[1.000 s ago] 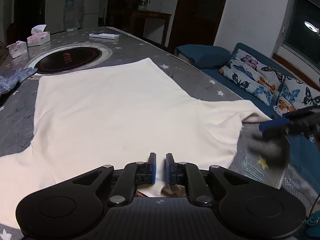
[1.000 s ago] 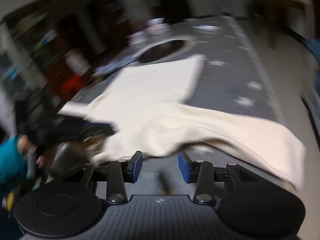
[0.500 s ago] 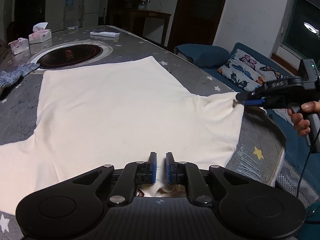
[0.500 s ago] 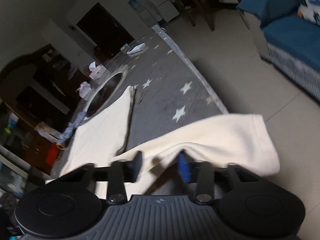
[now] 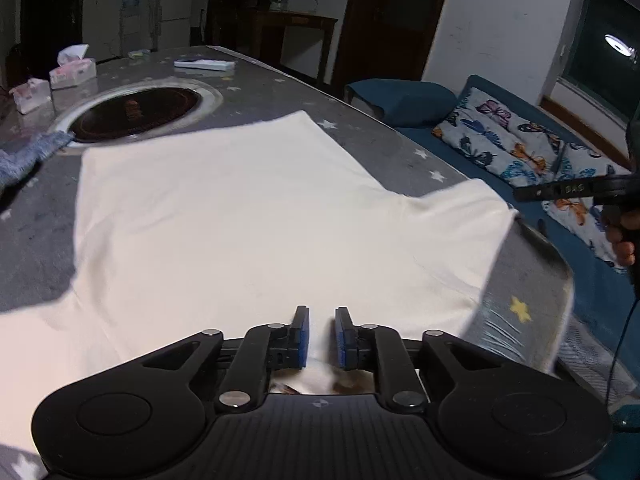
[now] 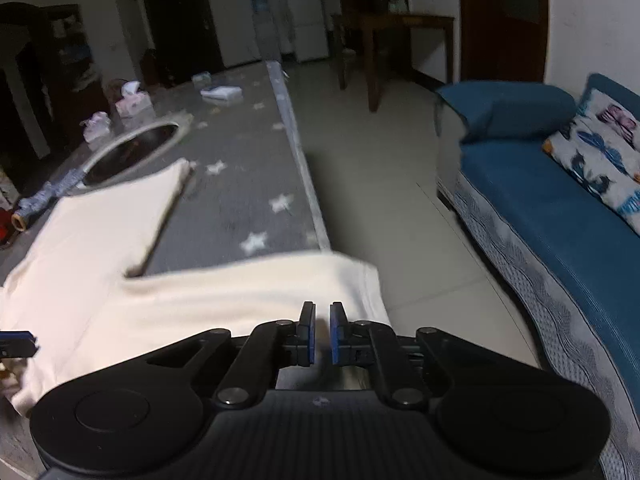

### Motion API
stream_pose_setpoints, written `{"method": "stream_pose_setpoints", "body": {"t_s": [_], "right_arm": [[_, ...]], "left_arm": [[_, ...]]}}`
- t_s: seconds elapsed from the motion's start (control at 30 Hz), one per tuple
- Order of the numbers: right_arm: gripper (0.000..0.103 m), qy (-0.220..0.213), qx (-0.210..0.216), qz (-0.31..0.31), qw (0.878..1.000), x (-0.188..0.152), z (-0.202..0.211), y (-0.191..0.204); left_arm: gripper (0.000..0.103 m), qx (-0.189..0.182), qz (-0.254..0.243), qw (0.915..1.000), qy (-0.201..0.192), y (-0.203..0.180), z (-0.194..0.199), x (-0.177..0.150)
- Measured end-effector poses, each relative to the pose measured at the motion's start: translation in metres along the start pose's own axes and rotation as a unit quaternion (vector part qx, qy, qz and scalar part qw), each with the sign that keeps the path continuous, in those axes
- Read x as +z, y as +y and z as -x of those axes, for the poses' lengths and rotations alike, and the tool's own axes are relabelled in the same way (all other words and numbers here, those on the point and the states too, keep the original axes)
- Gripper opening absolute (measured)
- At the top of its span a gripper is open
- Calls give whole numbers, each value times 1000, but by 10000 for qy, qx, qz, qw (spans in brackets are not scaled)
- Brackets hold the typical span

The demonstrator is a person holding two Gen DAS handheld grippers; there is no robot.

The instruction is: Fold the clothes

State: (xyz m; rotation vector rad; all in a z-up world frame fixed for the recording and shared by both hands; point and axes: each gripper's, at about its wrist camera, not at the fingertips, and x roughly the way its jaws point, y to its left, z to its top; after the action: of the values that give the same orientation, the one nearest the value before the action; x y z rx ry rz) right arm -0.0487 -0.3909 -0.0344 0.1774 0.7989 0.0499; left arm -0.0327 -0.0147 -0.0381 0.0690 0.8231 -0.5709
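A cream T-shirt (image 5: pixel 240 216) lies spread flat on the grey star-patterned table (image 5: pixel 280 92). My left gripper (image 5: pixel 319 336) is shut on the shirt's near edge, by the collar. My right gripper (image 6: pixel 322 332) is shut on the hem of the right sleeve (image 6: pixel 280 292) and holds it out past the table's edge, over the floor. In the left wrist view the right gripper (image 5: pixel 568 190) shows at the far right with the sleeve (image 5: pixel 472 220) stretched toward it. The shirt also shows in the right wrist view (image 6: pixel 100 232).
A round black hob (image 5: pixel 136 110) is set into the table beyond the shirt. Two tissue boxes (image 5: pixel 72 70) and a white remote (image 5: pixel 204 65) lie at the far end. A blue patterned cloth (image 5: pixel 24 156) lies at the left. A blue sofa (image 6: pixel 560 208) stands at the right.
My right gripper has closed on the sleeve hem and pulled the sleeve out to the right, away from the table. My left gripper has stayed shut at the collar edge.
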Motion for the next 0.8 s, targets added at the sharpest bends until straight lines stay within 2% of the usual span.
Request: {"method": "stream_pose_setpoints", "body": {"t_s": [0.07, 0.13, 0.27, 0.33, 0.43, 0.57, 0.67, 0.8], "right_arm": [[19, -29, 265, 24, 9996, 8, -3, 4], [23, 45, 695, 111, 9975, 16, -12, 16], [23, 201, 1439, 487, 9882, 26, -34, 53], [23, 270, 1628, 731, 9836, 29, -47, 73], [23, 345, 1629, 1128, 9796, 30, -65, 100], [22, 348, 1376, 1432, 9795, 31, -85, 124], [14, 311, 1238, 1540, 9798, 38, -94, 133], [11, 295, 1205, 1609, 9791, 50, -110, 141]], "left_arm": [[17, 97, 70, 9999, -38, 9, -2, 6], [17, 230, 213, 9995, -90, 22, -5, 13], [17, 564, 465, 9972, -163, 49, -12, 24], [17, 707, 576, 9957, -173, 61, -13, 26], [17, 873, 734, 9933, -211, 77, -13, 27], [17, 937, 854, 9915, -284, 88, -11, 26], [17, 993, 832, 9911, -294, 89, -12, 27], [17, 1160, 814, 9895, -291, 93, -13, 31]]}}
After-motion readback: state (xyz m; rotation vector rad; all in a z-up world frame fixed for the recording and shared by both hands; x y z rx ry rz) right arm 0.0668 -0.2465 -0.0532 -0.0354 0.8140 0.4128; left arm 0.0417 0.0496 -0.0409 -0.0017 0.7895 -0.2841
